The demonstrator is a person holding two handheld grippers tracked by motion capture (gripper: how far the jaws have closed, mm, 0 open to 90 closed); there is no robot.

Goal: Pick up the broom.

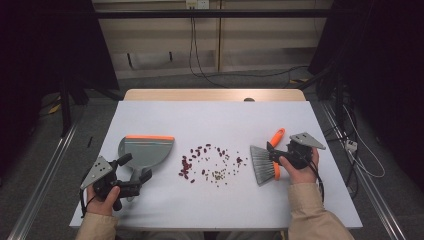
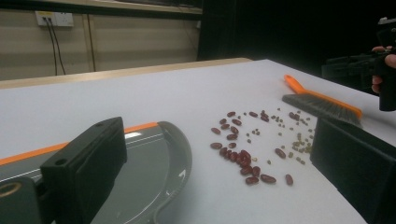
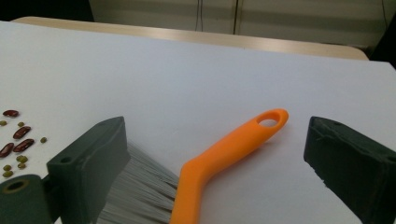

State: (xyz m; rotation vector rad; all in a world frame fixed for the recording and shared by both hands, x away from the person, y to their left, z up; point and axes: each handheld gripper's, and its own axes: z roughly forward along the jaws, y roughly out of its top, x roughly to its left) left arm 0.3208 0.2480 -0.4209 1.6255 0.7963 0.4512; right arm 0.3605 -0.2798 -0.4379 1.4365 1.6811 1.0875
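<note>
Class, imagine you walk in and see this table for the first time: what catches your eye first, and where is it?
The scatter of red and small greenish beans in the middle of the white table draws the eye first. Next come the orange touches: the brush with grey bristles lying right of the beans, between the open jaws of the right gripper, and the grey dustpan with its orange edge on the left, with the left gripper open at its handle.

White table point(image 1: 210, 205) bears dustpan point(image 1: 145, 152), beans point(image 1: 207, 162), brush point(image 1: 267, 160).
</note>
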